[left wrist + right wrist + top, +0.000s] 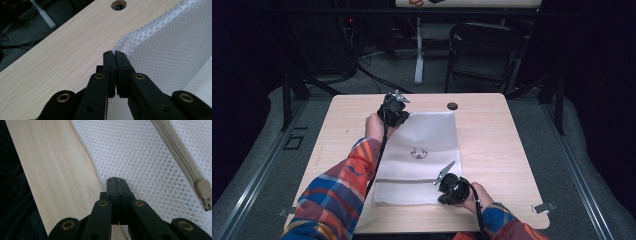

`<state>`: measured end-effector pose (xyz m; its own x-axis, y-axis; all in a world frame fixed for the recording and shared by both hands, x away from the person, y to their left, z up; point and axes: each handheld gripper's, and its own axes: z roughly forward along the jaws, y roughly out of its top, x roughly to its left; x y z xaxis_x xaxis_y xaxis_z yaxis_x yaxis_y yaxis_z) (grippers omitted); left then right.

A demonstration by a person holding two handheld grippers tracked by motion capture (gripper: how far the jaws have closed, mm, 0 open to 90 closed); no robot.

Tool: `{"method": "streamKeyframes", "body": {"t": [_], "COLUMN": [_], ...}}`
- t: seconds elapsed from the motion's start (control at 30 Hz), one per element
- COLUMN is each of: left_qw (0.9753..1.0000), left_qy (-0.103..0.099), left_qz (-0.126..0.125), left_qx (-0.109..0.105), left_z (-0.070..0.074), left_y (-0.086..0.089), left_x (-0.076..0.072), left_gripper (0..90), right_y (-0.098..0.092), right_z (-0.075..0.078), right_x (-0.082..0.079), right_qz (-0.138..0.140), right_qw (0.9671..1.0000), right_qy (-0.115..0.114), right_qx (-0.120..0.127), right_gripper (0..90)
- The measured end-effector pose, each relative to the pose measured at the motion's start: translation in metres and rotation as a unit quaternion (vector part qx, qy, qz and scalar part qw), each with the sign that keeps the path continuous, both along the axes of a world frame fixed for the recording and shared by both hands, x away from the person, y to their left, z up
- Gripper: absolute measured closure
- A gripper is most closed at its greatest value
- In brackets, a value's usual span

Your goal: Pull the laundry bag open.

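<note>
Left gripper pinches the mesh bag corner, jaws pressed together. Right gripper jaws also shut on the bag's near edge; thin mesh may slip free if tugged

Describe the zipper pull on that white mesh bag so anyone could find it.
Start at the wooden table, then the white mesh bag lying across its middle. A beige zipper crosses the bag near the person; the zipper pull is the beige tab at its end.

High view looks forward-down from above | gripper views ride close over jaws (both share the mesh bag).
</note>
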<state>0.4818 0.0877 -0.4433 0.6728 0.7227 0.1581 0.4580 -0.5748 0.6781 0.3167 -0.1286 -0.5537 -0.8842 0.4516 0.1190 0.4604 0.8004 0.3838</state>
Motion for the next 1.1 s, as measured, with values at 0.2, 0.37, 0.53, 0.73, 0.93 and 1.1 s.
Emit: {"method": "streamKeyframes", "body": {"t": [0.2, 0.37, 0.53, 0.73, 0.93, 1.1], "left_qw": [0.9999, 0.9997, 0.9995, 0.999, 0.9982, 0.9979], "left_qy": [0.0, -0.002, -0.002, -0.005, -0.005, 0.008], "left_qz": [0.013, 0.022, 0.031, 0.043, 0.06, 0.058], "left_qx": [0.0, 0.007, 0.007, 0.01, -0.007, -0.027], "left_z": [-0.006, -0.01, -0.015, -0.019, -0.015, -0.013], "left_y": [-0.005, -0.008, -0.01, -0.013, -0.014, -0.012], "left_x": [0.007, 0.011, 0.016, 0.022, 0.027, 0.024], "left_gripper": [88.0, 87.6, 87.1, 79.0, 40.3, 24.6], "right_y": [0.0, 0.0, 0.0, 0.0, 0.0, -0.001], "right_z": [0.0, -0.001, 0.0, 0.0, 0.0, 0.001], "right_x": [0.0, 0.0, 0.001, 0.001, 0.001, 0.002], "right_qz": [0.0, -0.001, 0.0, -0.002, -0.003, -0.008], "right_qw": [1.0, 1.0, 1.0, 1.0, 1.0, 0.9999], "right_qy": [0.002, 0.0, -0.001, 0.002, 0.003, 0.009], "right_qx": [0.001, 0.006, -0.003, 0.0, -0.002, 0.0], "right_gripper": [90.0, 90.0, 90.0, 90.0, 90.0, 84.1]}}
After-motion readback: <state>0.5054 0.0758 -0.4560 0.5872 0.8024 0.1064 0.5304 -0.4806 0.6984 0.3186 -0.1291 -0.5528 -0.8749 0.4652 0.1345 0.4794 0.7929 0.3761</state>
